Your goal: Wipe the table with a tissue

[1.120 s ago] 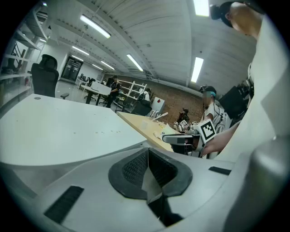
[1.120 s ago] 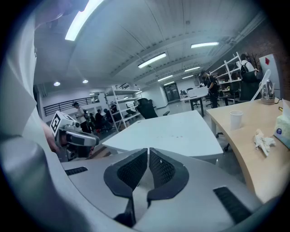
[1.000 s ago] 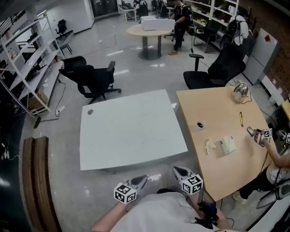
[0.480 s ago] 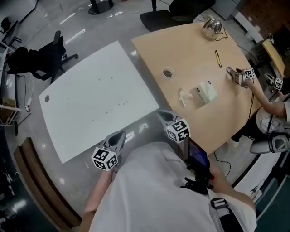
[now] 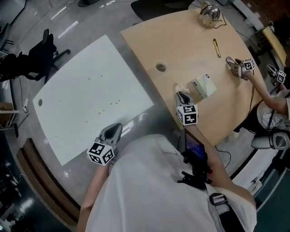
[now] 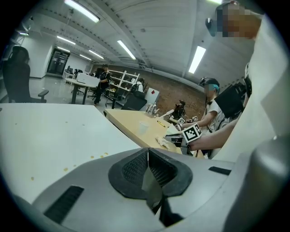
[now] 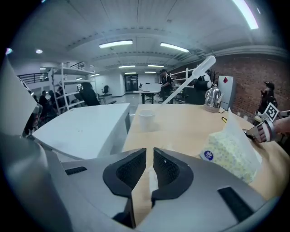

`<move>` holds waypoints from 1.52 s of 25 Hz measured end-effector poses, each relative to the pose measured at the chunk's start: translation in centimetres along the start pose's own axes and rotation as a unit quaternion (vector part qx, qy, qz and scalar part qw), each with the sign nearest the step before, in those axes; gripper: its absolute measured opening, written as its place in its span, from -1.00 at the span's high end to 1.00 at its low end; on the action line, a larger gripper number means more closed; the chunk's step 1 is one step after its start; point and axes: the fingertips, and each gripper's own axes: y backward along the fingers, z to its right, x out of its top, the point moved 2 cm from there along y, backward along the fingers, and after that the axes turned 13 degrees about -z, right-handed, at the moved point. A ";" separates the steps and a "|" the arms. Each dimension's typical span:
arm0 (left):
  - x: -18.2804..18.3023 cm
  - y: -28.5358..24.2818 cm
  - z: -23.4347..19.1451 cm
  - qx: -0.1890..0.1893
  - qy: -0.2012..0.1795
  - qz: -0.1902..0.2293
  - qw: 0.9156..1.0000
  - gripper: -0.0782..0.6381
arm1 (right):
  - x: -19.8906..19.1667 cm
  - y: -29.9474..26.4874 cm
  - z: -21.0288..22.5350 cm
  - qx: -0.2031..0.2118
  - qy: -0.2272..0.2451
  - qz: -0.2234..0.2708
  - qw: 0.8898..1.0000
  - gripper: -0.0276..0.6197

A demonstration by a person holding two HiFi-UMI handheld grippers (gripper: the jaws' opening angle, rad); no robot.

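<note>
White crumpled tissue [image 5: 177, 85] just beyond closed right claw [image 5: 180, 94], on wooden table [image 5: 181, 43].

There are two tables: one white table [image 5: 86, 95] on the left and one wooden table [image 5: 190, 41] at the upper right. On the wooden table are one paper cup [image 5: 161, 67], one tissue pack [image 5: 205, 86], one crumpled tissue [image 5: 178, 86], one pen [image 5: 216, 47] and one shiny kettle [image 5: 210, 11]. There are four grippers: the left gripper [image 5: 117, 127] and the right gripper [image 5: 180, 94] in the middle, and two far grippers [image 5: 232, 62] at the right edge. There are two black office chairs, one at the upper left [image 5: 43, 52] and one at the top.
</note>
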 end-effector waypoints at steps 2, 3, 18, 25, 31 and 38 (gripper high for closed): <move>0.4 -0.1 -0.2 0.005 0.001 -0.002 1.000 0.76 | 0.0 -1.0 1.3 -0.013 -0.003 -0.012 1.000 0.82; 0.5 -0.2 -0.4 0.008 0.002 -0.003 1.000 0.76 | 0.0 -1.6 1.8 -0.016 -0.005 -0.019 1.000 0.73; 1.3 0.4 -1.5 0.046 0.022 0.001 0.999 0.76 | -2.5 -5.1 4.2 -0.047 -0.139 -0.105 0.984 0.22; 1.0 0.7 -1.2 0.049 0.025 0.005 0.998 0.76 | -2.8 -5.6 3.6 0.011 -0.171 -0.106 0.980 0.39; 0.7 1.3 -1.0 0.040 0.025 0.007 0.999 0.76 | -2.0 -4.2 3.9 0.029 -0.169 -0.086 0.981 0.57; -1.0 3.1 -2.7 0.048 0.039 0.016 0.998 0.76 | 3.0 -2.1 -5.0 0.126 -0.050 -0.016 0.991 0.56</move>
